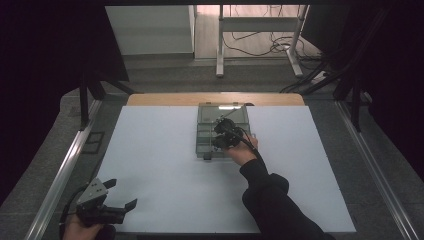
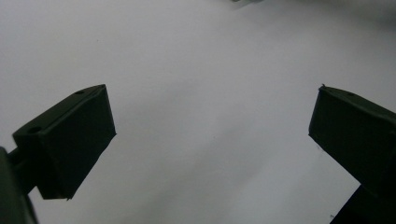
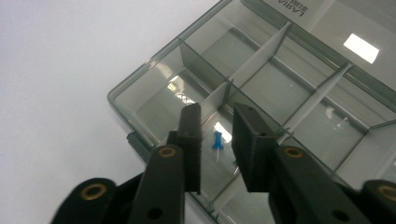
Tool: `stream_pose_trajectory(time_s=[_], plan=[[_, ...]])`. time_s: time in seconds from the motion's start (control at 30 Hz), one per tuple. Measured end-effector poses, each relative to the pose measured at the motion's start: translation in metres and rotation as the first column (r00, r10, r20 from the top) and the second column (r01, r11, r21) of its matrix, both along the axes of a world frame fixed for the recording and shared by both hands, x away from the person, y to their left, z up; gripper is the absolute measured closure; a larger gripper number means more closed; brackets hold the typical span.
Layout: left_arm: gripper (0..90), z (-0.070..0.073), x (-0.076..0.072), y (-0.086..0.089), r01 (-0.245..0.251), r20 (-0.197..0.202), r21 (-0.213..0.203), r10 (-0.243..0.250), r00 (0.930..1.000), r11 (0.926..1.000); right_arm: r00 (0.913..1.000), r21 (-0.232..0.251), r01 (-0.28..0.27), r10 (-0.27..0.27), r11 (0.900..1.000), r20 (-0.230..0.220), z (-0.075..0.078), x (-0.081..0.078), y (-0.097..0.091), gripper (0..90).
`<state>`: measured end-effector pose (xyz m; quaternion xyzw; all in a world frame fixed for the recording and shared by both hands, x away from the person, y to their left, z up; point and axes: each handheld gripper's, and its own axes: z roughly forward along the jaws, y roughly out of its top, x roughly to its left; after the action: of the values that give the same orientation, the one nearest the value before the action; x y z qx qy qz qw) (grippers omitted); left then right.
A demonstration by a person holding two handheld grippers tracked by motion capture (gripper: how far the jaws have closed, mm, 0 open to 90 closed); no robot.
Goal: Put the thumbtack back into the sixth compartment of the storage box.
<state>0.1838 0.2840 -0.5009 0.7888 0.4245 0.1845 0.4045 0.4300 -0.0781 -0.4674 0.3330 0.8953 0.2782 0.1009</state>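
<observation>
White sheeting covers the desk [image 1: 165, 165] I am working over, with dark curtains to either side and cables on the floor beyond its far edge. From the high view I see a clear compartment box [image 1: 222, 131] lying flat near the far middle of the desk, and my right gripper [image 1: 223, 134] is held over it by a hand in a black sleeve [image 1: 272, 200]. Through the right gripper view, my right gripper [image 3: 217, 147] has its jaws parted by a narrow gap and closed on nothing; between their tips, lower down, a small blue push pin [image 3: 217, 141] lies on the floor of one compartment of the compartment box [image 3: 154, 98], near the box's corner. Grey dividers run away ahead of the jaws, and the box's outer rim passes just to the left of the left jaw. I cannot tell whether the jaw tips touch the box or hang just above it. My left gripper [image 1: 116, 194] sits at the near left corner of the desk, well apart from the box, gripped by a hand at the desk's edge. In the left gripper view, my left gripper [image 2: 212, 126] has its jaws spread wide with bare white desk between and ahead of them, holding nothing.
</observation>
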Motion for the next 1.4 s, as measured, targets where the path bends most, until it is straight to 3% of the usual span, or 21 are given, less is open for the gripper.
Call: stream_pose_trajectory(time_s=[0.33, 0.83, 1.17, 1.4], plan=[[0.7, 0.000, 0.000, 0.000, 0.000, 0.000, 0.003, 0.000, 1.0000, 1.0000, 0.9993, 0.026, -0.031, 0.030, 0.9992, 0.021, 0.011, -0.015, -0.008, 50.8], [0.7, 0.000, 0.000, -0.001, -0.001, -0.002, 0.002, 0.001, 1.0000, 1.0000, 0.9968, 0.055, -0.062, 0.059, 0.9966, 0.055, 0.012, -0.045, -0.024, 34.6], [0.7, 0.000, 0.000, -0.001, 0.000, -0.001, 0.004, 0.000, 1.0000, 1.0000, 0.9974, 0.089, -0.066, 0.063, 0.9938, 0.036, 0.011, -0.059, -0.035, 21.8], [0.7, 0.000, 0.000, -0.001, 0.002, 0.000, 0.006, -0.002, 1.0000, 1.0000, 0.9976, 0.078, -0.063, 0.060, 0.9950, 0.034, 0.007, -0.067, -0.044, 14.1]])
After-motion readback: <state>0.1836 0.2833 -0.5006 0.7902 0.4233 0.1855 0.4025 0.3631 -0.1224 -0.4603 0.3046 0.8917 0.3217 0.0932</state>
